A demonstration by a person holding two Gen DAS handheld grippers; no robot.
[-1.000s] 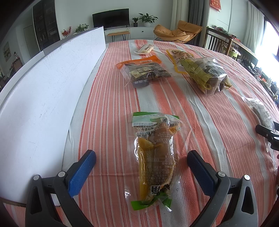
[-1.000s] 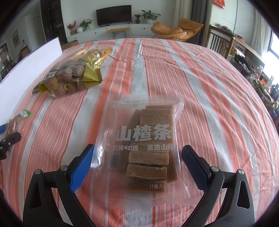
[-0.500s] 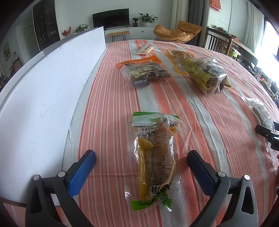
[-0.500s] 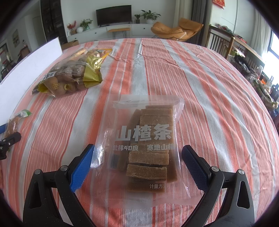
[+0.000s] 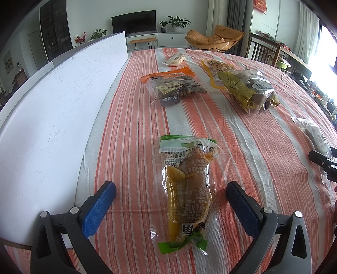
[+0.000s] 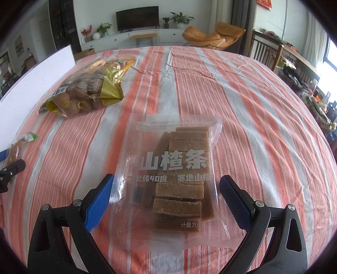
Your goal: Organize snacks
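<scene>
Clear packet printed 山楂条 and 北纬40度 lying on the striped table between the wide-open right claw, green-edged pouch between the equally spread left claw, neither touched

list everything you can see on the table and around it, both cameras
green-edged snack pack: 1, yellow-brown, between the left fingers
hawthorn strip pack: 1, clear with brown bars, between the right fingers
gold bag of round snacks: 1, gold and clear, mid table
orange-topped pack: 1, dark contents, far side
small pale packet: 1, far edge
striped tablecloth: 1, orange, white, grey
white board: 1, along the table's left
TV: 1, black, back wall
lounge chair: 1, tan
left hand-held gripper: 1, black with blue pads, open
right hand-held gripper: 1, same, open
</scene>
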